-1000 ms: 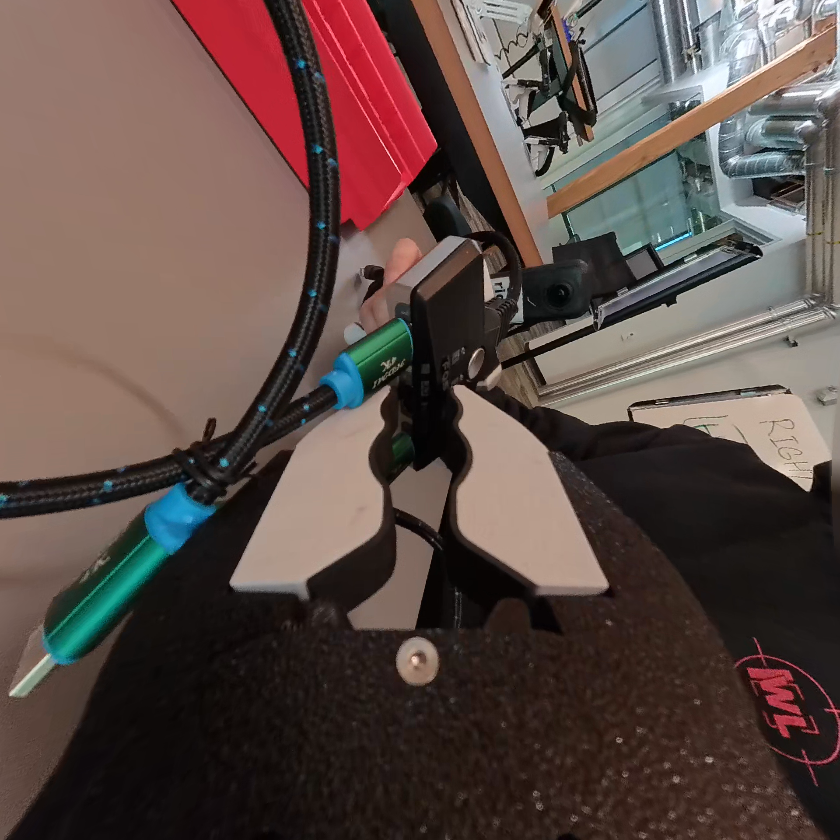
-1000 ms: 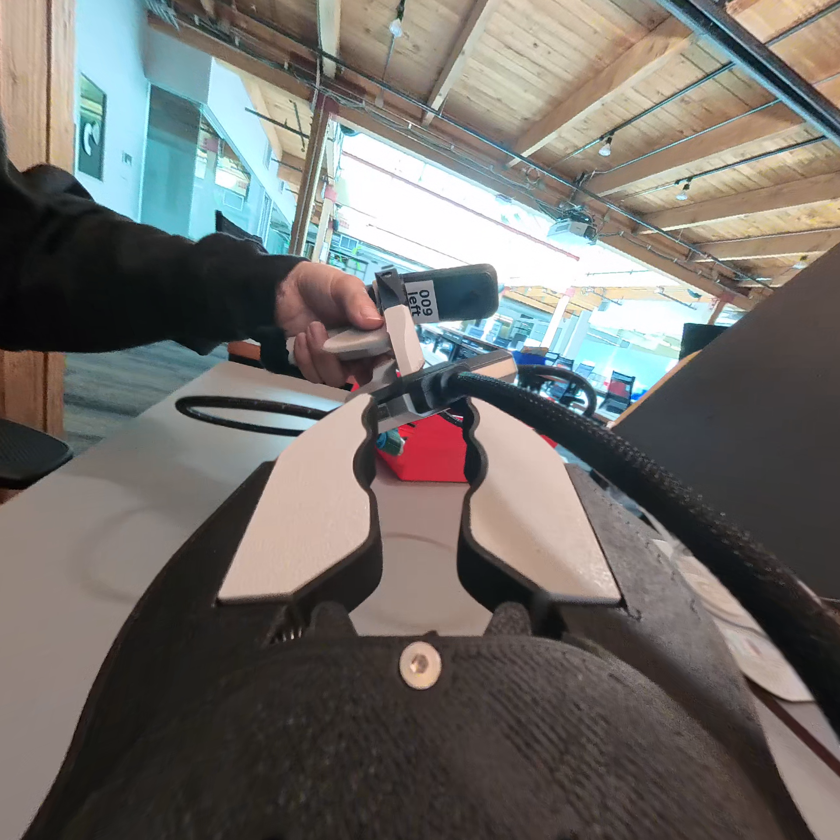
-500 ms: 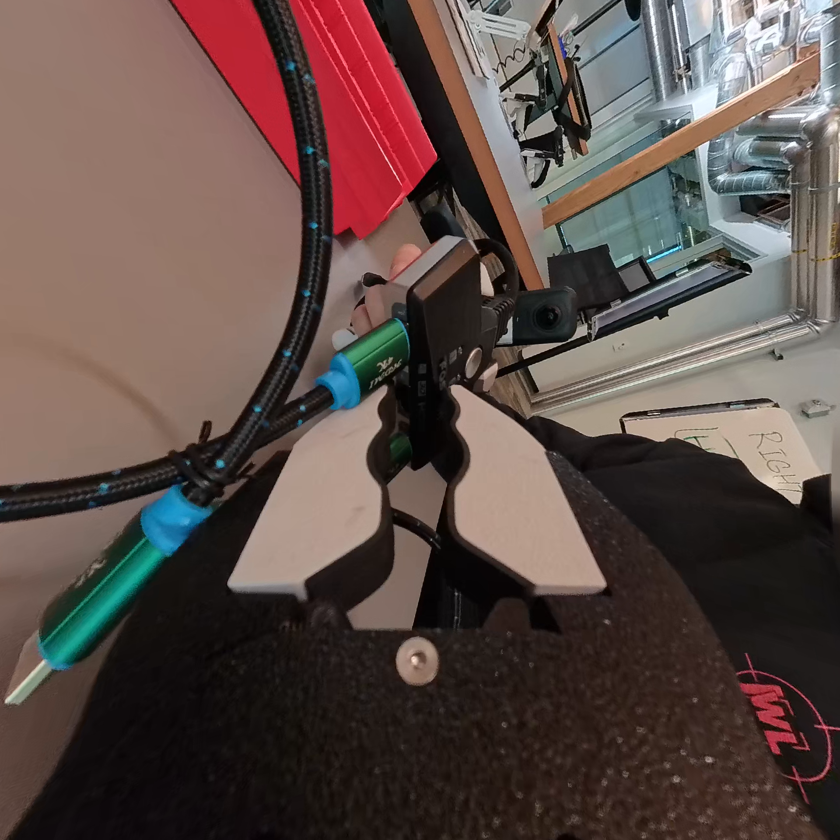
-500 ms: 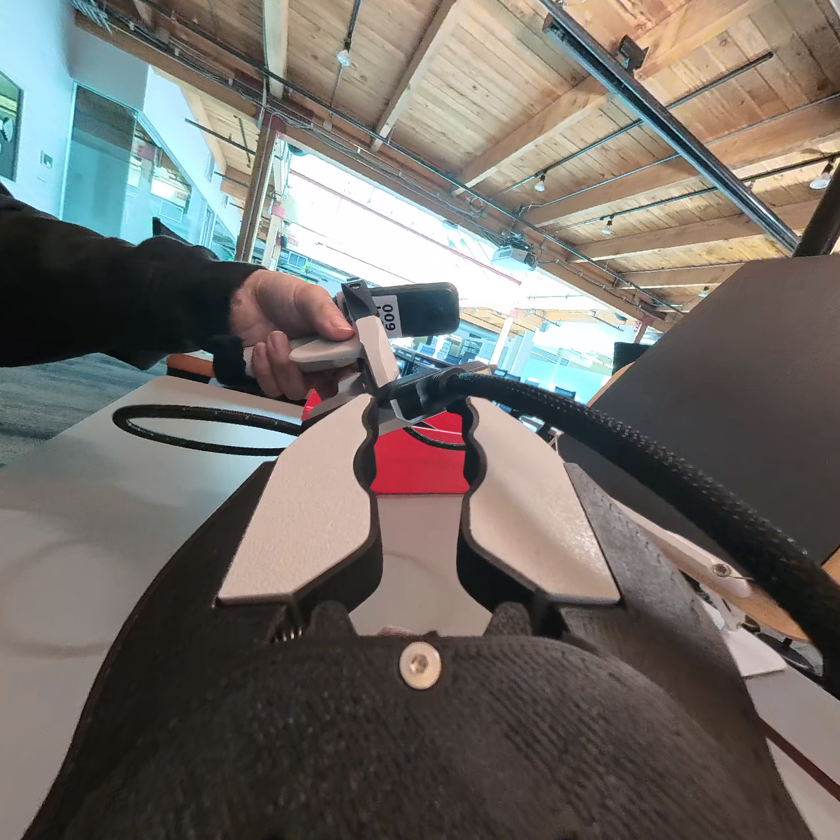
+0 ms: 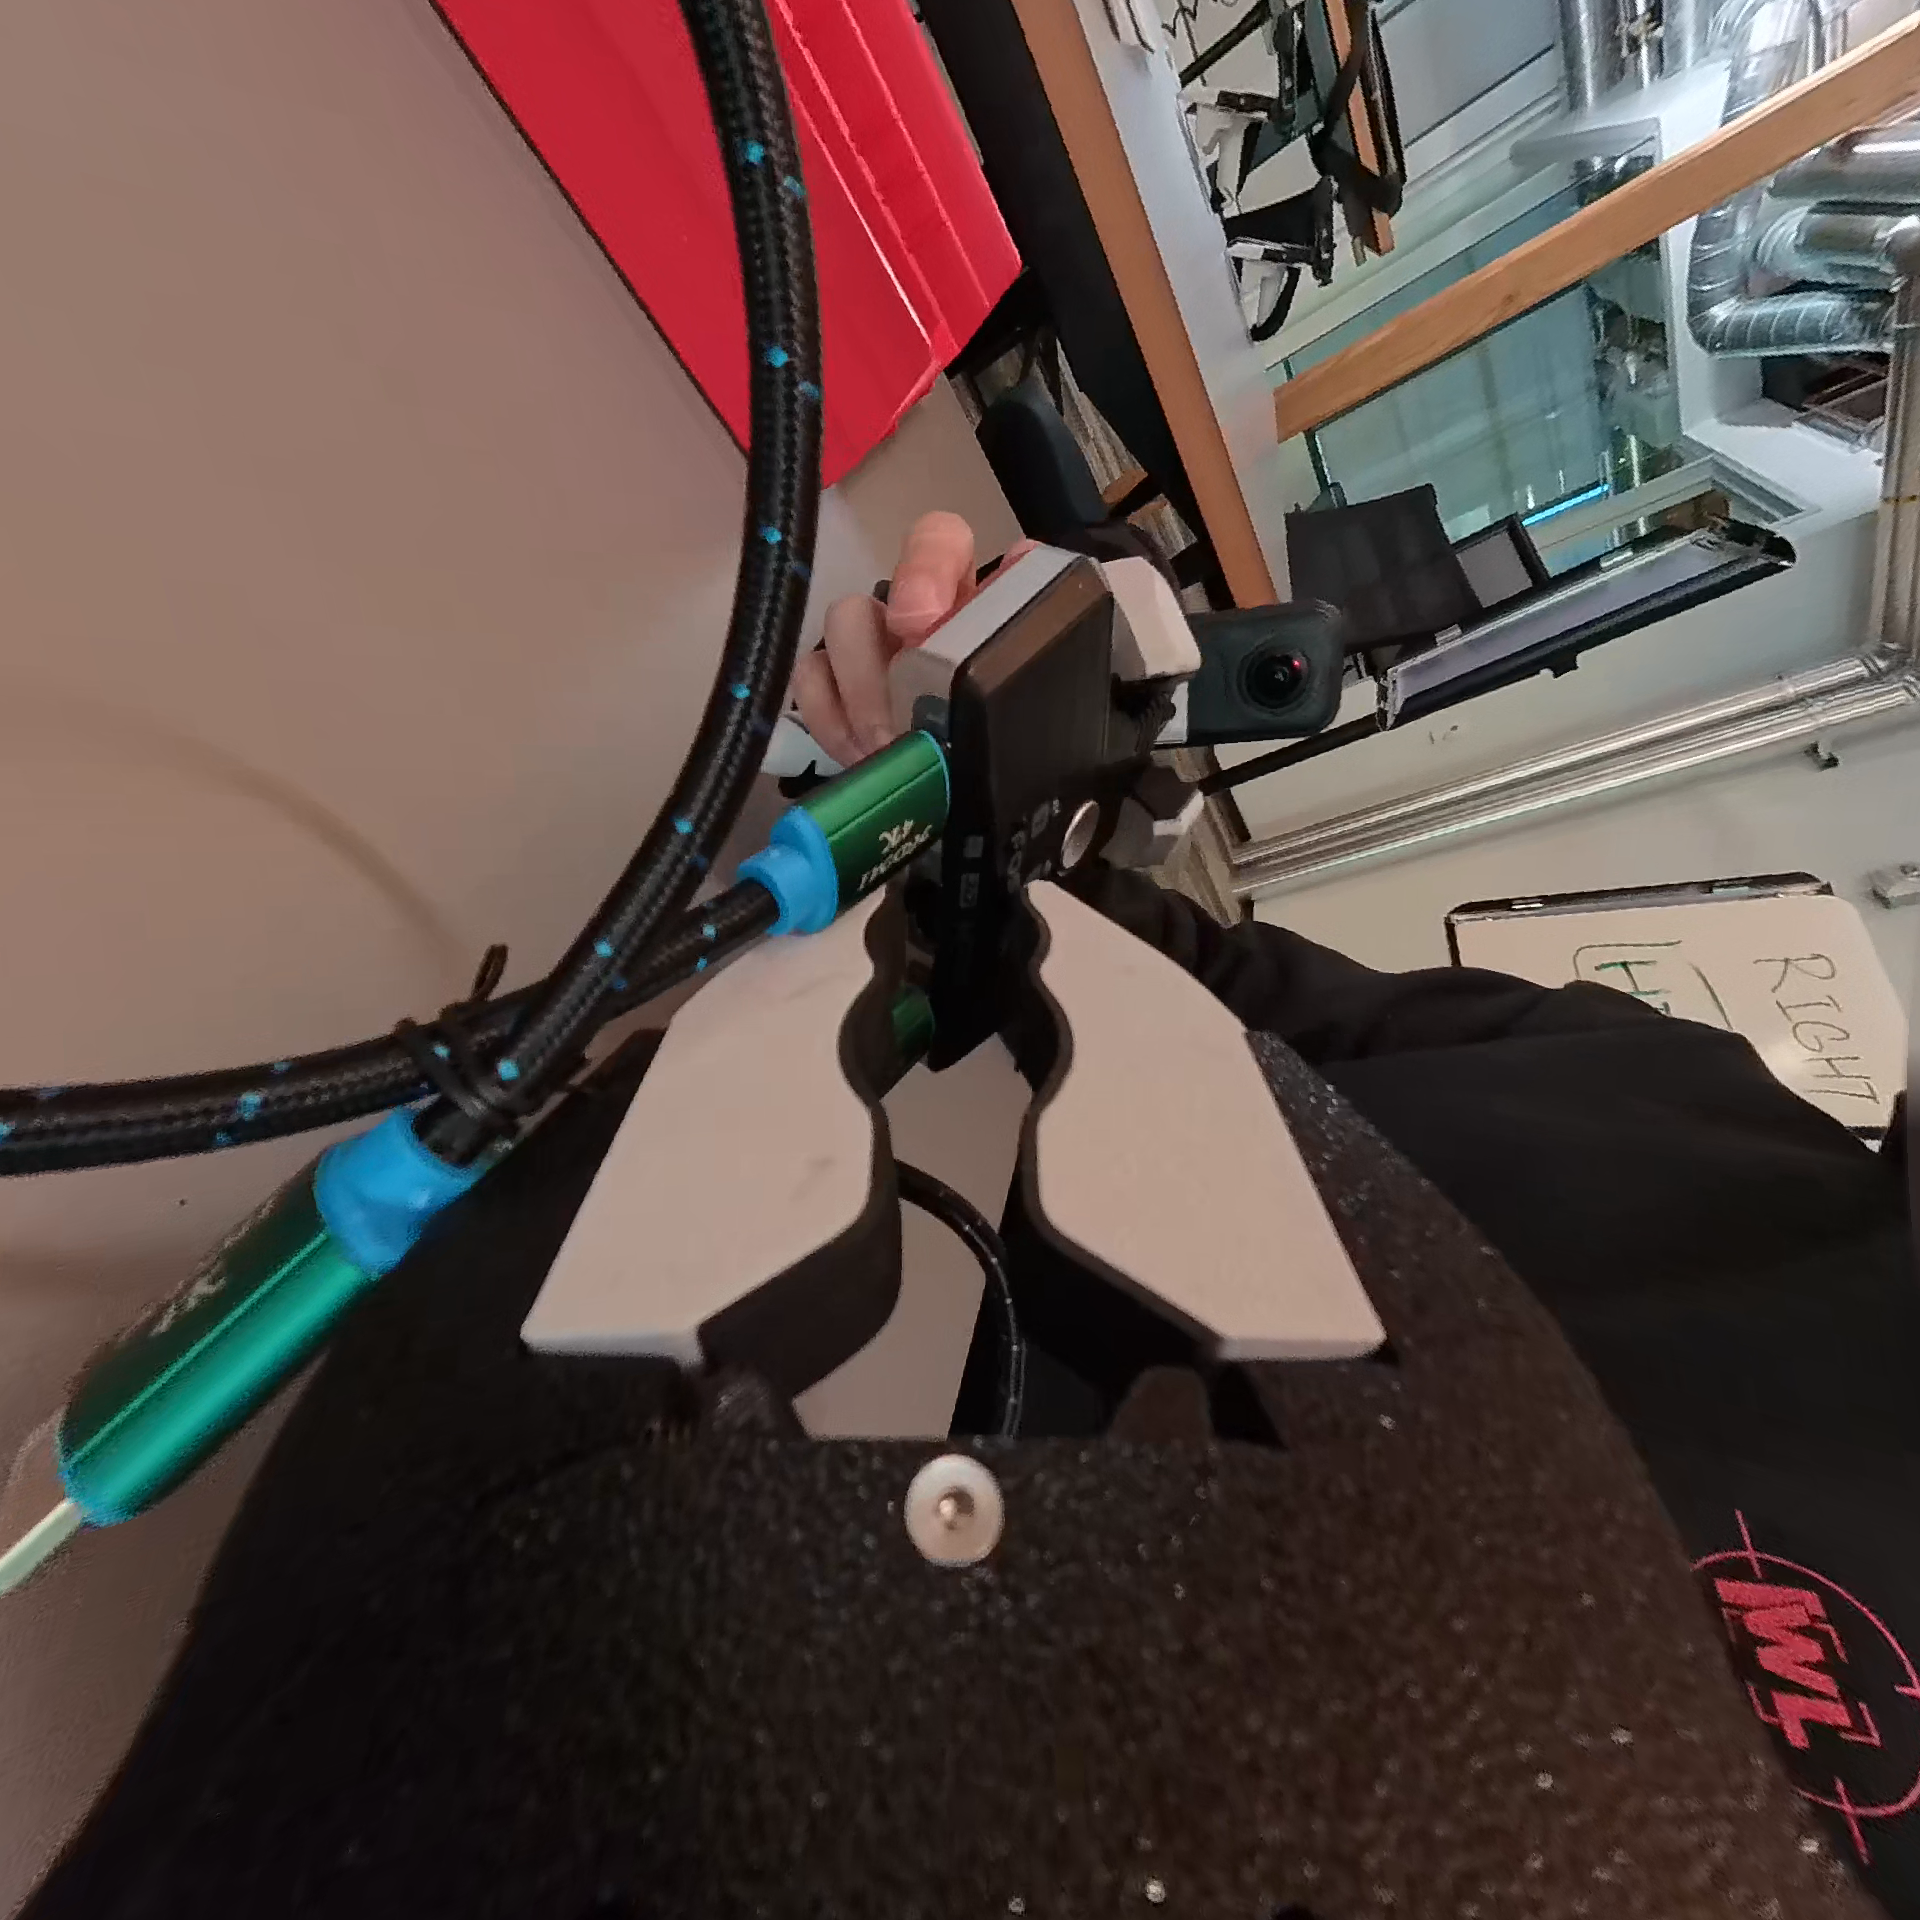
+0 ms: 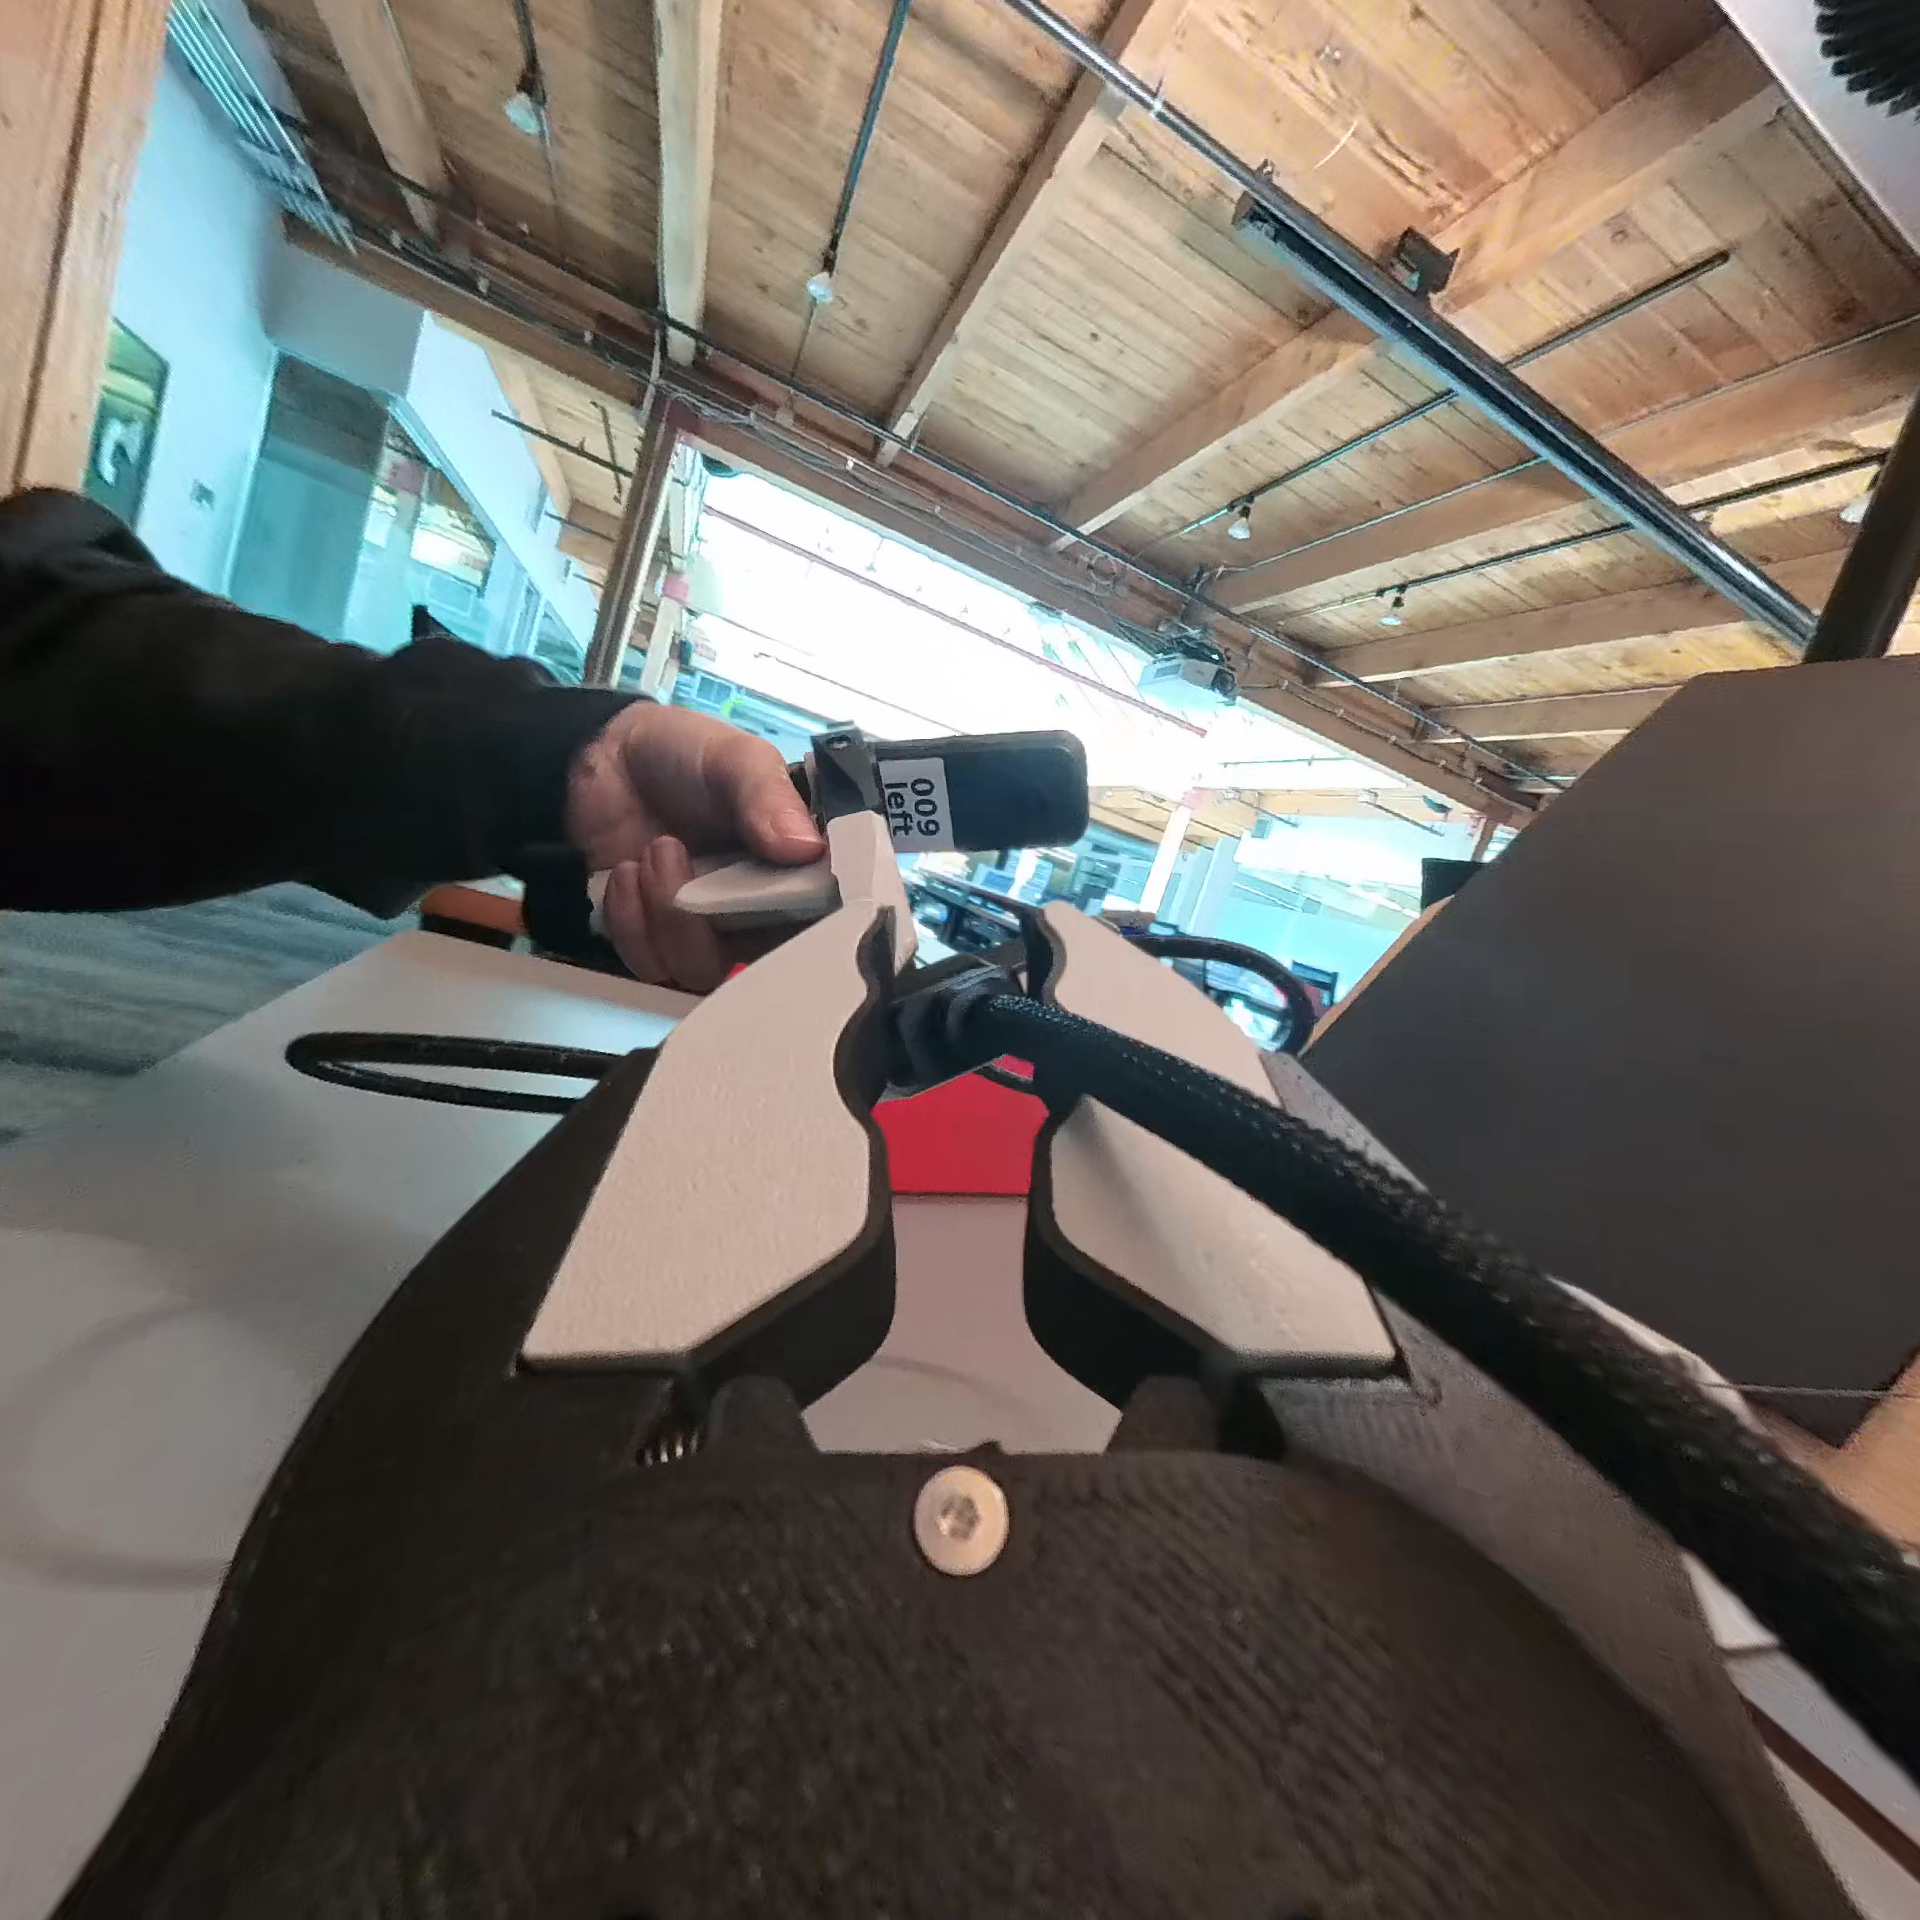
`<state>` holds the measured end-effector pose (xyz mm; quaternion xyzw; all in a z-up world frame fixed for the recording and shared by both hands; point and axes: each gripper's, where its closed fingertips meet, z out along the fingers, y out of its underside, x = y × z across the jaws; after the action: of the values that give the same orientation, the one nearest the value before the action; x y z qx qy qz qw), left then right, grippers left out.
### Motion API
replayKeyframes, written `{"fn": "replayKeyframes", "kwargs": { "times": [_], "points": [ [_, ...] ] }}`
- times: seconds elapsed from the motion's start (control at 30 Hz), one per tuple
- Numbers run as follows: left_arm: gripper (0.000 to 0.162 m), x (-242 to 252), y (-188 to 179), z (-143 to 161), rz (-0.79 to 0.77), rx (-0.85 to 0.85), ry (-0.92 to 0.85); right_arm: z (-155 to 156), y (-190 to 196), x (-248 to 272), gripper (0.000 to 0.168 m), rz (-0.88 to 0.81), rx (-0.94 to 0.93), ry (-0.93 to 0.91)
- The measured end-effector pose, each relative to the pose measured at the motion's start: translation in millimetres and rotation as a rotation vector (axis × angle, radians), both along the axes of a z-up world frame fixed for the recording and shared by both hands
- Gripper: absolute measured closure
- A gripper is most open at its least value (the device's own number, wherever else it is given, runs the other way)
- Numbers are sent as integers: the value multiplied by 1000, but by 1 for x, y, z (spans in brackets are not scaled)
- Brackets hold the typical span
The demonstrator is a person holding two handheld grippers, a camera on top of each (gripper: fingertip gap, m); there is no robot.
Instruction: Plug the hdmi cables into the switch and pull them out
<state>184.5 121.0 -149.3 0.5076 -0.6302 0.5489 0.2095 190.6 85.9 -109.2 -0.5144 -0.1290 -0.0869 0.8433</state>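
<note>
Left gripper (image 5: 951,971) clenched on HDMI switch (image 5: 1023,748), green plug (image 5: 868,816) seated; right gripper (image 6: 961,997) grasping black braided cable's connector (image 6: 925,1023); next likely: straight pull, switch braced

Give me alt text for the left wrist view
The left gripper is shut on a black HDMI switch with a green plug seated in it. A second green plug hangs loose beside it.
</note>
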Motion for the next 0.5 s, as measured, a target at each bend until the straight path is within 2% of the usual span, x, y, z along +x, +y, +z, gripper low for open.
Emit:
{"fn": "replayKeyframes", "kwargs": {
  "times": [0.2,0.5],
  "points": [
    [144,3,4,4,15,-8,3,-4,2,1,143,-28,-28,-29],
    [144,7,4,11,22,6,-30,-2,5,5,144,-12,-68,93]
  ]
}}
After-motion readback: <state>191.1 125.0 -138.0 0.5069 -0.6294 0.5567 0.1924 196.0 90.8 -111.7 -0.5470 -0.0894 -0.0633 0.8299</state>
